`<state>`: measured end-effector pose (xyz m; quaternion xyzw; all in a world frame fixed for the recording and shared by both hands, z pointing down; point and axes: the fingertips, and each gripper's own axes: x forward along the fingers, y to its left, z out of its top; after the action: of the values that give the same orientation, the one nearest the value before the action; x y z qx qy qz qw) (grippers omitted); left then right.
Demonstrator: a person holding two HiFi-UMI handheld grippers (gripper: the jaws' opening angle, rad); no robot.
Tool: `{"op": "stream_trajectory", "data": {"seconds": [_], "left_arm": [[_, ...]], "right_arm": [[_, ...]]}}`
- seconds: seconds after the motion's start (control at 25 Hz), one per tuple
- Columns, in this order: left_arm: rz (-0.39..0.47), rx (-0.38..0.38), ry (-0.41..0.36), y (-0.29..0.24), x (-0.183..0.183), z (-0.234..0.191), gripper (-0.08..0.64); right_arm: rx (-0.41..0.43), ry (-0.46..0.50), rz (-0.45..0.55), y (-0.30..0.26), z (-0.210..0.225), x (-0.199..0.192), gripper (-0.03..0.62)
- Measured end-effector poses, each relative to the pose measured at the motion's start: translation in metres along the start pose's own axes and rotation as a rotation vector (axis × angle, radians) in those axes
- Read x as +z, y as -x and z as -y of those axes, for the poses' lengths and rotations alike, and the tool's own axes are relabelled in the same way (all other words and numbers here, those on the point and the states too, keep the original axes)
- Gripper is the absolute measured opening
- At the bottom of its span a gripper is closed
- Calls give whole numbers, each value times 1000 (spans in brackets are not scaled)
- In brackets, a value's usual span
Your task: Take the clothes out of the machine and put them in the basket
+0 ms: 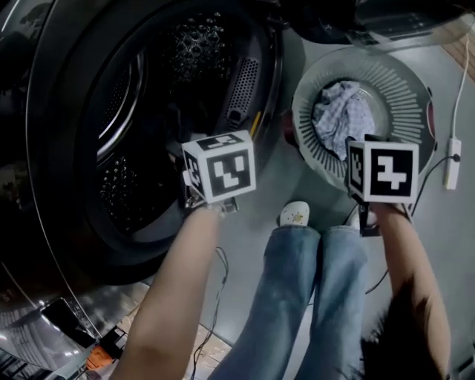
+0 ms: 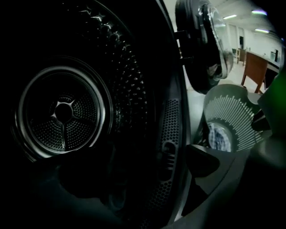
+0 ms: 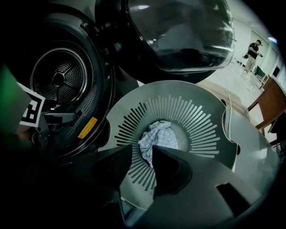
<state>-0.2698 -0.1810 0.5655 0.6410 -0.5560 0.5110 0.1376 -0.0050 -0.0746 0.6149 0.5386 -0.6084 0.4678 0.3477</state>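
The washing machine's dark drum (image 1: pixel 148 111) stands open at the left, its door (image 1: pixel 356 18) swung up and away. To the right on the floor is a round grey slotted basket (image 1: pixel 415 82) with a blue-and-white checked cloth (image 1: pixel 343 115) in it. My left gripper's marker cube (image 1: pixel 219 167) is at the drum's mouth. The left gripper (image 2: pixel 138 172) faces into the drum (image 2: pixel 62 112), its jaws wide apart and nothing visible between them. Above the basket's (image 3: pixel 187 107) near rim, my right gripper (image 3: pixel 140 151) has a narrow gap and holds nothing. The cloth (image 3: pixel 158 134) lies below it.
The person's legs in jeans (image 1: pixel 312 282) and a shoe (image 1: pixel 295 214) are between machine and basket. A white cable with an adapter (image 1: pixel 451 163) runs along the floor at the right. A wooden table (image 3: pixel 272 103) and a distant person (image 3: pixel 254 49) are beyond the basket.
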Motion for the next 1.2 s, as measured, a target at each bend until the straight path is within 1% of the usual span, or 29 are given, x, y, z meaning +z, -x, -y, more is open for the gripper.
{"op": "stream_trajectory", "data": {"seconds": [0.08,0.16,0.2,0.24,0.36,0.4,0.48,0.56,0.68,0.8,0.92,1.04,1.12,1.2], "left_arm": [[-32,71,34,-6,-7,-24,565],[-74,129,62,-13,-15,-45,565],[-93,153,70,-16,-19,-54,567],[-109,184,76,-18,-21,-64,568],[-130,304,92,-14,-22,-101,568],[-134,328,111,-13,-24,-110,568],[-162,355,137,-15,-32,-120,568],[-224,370,138,-20,-47,-122,568],[-325,364,139,-36,-74,-116,568],[-373,352,136,-56,-84,-112,568],[-451,329,119,-71,-93,-107,568],[-509,311,135,-77,-101,-108,568],[-540,333,113,-74,-103,-116,568],[-560,329,92,-77,-105,-118,568]], "right_arm": [[5,27,-43,-8,-6,2,141],[49,53,-83,-18,-22,5,139],[68,64,-101,-22,-30,6,128],[60,79,-121,-23,-33,7,116],[-76,146,-196,-18,-17,3,107],[-84,156,-202,-19,-17,2,107],[-60,161,-199,-24,-25,2,109],[-51,164,-202,-27,-30,0,109],[-46,167,-212,-28,-33,-3,109],[-18,174,-219,-29,-39,-6,109],[-2,196,-221,-32,-43,-8,109],[-13,232,-255,-35,-42,-16,109],[-23,256,-281,-38,-41,-23,109],[-36,282,-294,-42,-36,-27,109]]}}
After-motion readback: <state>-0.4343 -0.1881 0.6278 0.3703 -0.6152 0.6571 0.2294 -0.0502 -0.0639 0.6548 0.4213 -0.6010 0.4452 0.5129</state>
